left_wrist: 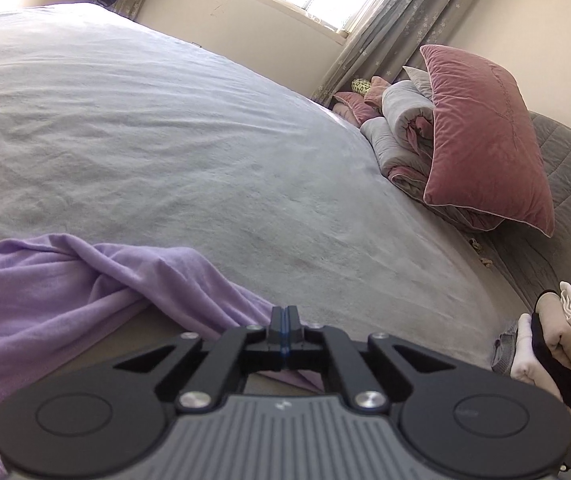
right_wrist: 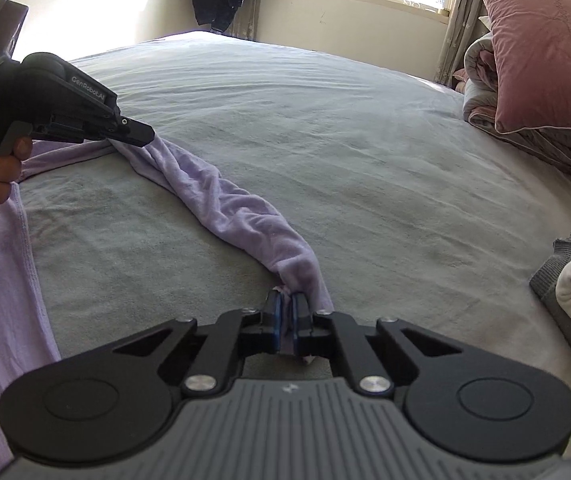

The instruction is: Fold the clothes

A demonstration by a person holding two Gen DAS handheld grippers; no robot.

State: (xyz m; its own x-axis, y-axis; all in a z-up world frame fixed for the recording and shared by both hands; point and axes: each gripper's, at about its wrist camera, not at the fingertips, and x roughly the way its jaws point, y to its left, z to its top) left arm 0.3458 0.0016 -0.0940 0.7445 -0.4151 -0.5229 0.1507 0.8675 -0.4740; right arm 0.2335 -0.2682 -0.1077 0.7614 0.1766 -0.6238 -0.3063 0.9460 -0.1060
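Lilac garment stretches across my grey bedsheet, its bunched edge pinched at one end by my left gripper and at the other by my right gripper.

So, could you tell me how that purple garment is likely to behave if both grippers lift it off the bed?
The purple garment is probably floppy: it sags in a twisted rope between the left gripper and right gripper. It looks thin and light. Its free part will likely trail across the bed.
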